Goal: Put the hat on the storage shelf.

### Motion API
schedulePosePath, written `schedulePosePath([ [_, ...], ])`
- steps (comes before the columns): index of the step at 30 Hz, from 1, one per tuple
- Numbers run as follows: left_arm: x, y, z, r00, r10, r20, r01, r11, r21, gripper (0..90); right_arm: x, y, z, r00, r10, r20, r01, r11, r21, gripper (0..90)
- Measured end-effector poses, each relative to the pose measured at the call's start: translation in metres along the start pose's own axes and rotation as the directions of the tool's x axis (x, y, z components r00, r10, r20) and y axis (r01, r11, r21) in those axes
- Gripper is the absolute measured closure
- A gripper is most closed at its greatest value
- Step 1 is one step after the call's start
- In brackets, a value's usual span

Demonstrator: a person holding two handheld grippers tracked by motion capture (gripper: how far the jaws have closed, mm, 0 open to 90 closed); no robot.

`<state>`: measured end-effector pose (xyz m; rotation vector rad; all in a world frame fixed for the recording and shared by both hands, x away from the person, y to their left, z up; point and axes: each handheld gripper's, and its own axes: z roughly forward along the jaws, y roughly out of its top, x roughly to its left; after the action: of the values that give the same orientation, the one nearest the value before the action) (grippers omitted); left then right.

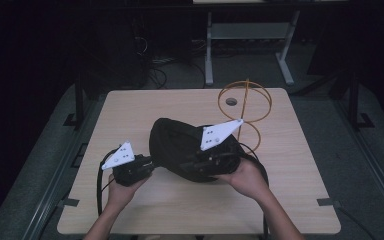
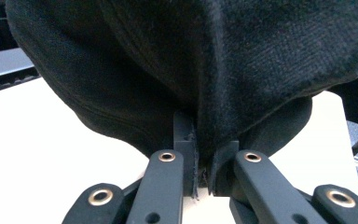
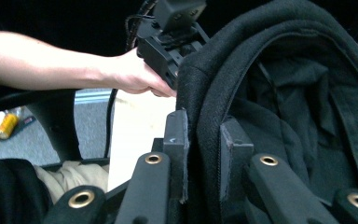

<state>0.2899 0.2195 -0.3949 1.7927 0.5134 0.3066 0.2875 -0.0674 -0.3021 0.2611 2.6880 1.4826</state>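
a black fabric garment [image 1: 180,145] lies bunched in the middle of the light wooden worktop [image 1: 145,205], its long axis running roughly from the far left toward the near right in the high view. what kind of garment it is cannot be told; its folds hide most of its shape. the left tongs [image 2: 200,179] are clenched on a fold of the cloth at its left edge, the jaws pinching a thick seam. the right tongs [image 3: 203,158] grip another thick edge of the same cloth, at its near right side. in the high view the right tongs' tips are buried in the dark fabric. the left hand [image 1: 122,190] and right hand [image 1: 247,177] hold the tools from below. behind the garment stands an orange wire frame [image 1: 245,107], its lower part hidden by the cloth.
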Motion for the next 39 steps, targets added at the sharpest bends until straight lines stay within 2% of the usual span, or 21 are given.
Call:
schedulePosePath([
  [3,-0.002,0.004,-0.001,1.0,0.008,0.001,-0.008,1.0,-0.004,85.7,-0.003,-0.005,-0.004,0.9999,0.017,0.001,-0.017,1.0,-0.015,75.3],
  [4,-0.004,0.01,-0.002,0.9999,0.012,0.002,-0.012,0.9999,-0.007,85.8,-0.006,-0.011,-0.008,0.999,0.045,-0.001,-0.045,0.998,-0.035,74.2],
  [7,-0.006,0.016,-0.002,0.9997,0.026,-0.003,-0.026,0.9997,-0.005,86.0,-0.008,-0.017,-0.011,0.9978,0.066,-0.004,-0.066,0.997,-0.05,72.9],
  [10,-0.008,0.036,-0.005,0.9985,0.054,-0.01,-0.054,0.9985,-0.006,86.0,-0.013,-0.024,-0.016,0.9957,0.092,-0.013,-0.092,0.993,-0.074,69.4],
  [16,-0.009,0.054,-0.008,0.9963,0.083,-0.019,-0.083,0.9965,-0.002,86.1,-0.015,-0.032,-0.022,0.9925,0.122,-0.016,-0.123,0.986,-0.112,62.0],
  [17,-0.01,0.064,-0.009,0.9948,0.099,-0.022,-0.099,0.9951,0.003,86.3,-0.015,-0.033,-0.023,0.9925,0.121,-0.015,-0.122,0.986,-0.117,59.0],
  [20,-0.011,0.077,-0.01,0.9918,0.122,-0.038,-0.122,0.9924,0.014,86.3,-0.014,-0.039,-0.027,0.9922,0.125,0.005,-0.123,0.981,-0.149,48.2],
  [24,-0.004,0.088,-0.015,0.9937,0.107,-0.035,-0.106,0.9943,0.009,86.3,-0.015,-0.052,-0.038,0.9864,0.156,0.052,-0.145,0.974,-0.174,36.2],
  [26,-0.001,0.09,-0.018,0.9949,0.094,-0.036,-0.094,0.9956,0.009,86.3,-0.015,-0.061,-0.043,0.9826,0.167,0.082,-0.15,0.972,-0.18,32.3],
  [29,0.003,0.092,-0.02,0.9952,0.09,-0.04,-0.089,0.9958,0.02,86.3,-0.015,-0.077,-0.05,0.9759,0.189,0.11,-0.167,0.97,-0.178,31.8],
  [33,0.009,0.094,-0.021,0.9957,0.081,-0.045,-0.079,0.9964,0.031,86.3,-0.016,-0.097,-0.057,0.9641,0.218,0.152,-0.195,0.969,-0.153,30.2],
  [39,0.016,0.095,-0.019,0.9973,0.056,-0.048,-0.054,0.9977,0.042,86.2,-0.016,-0.126,-0.069,0.9388,0.25,0.237,-0.22,0.965,-0.143,27.7],
])
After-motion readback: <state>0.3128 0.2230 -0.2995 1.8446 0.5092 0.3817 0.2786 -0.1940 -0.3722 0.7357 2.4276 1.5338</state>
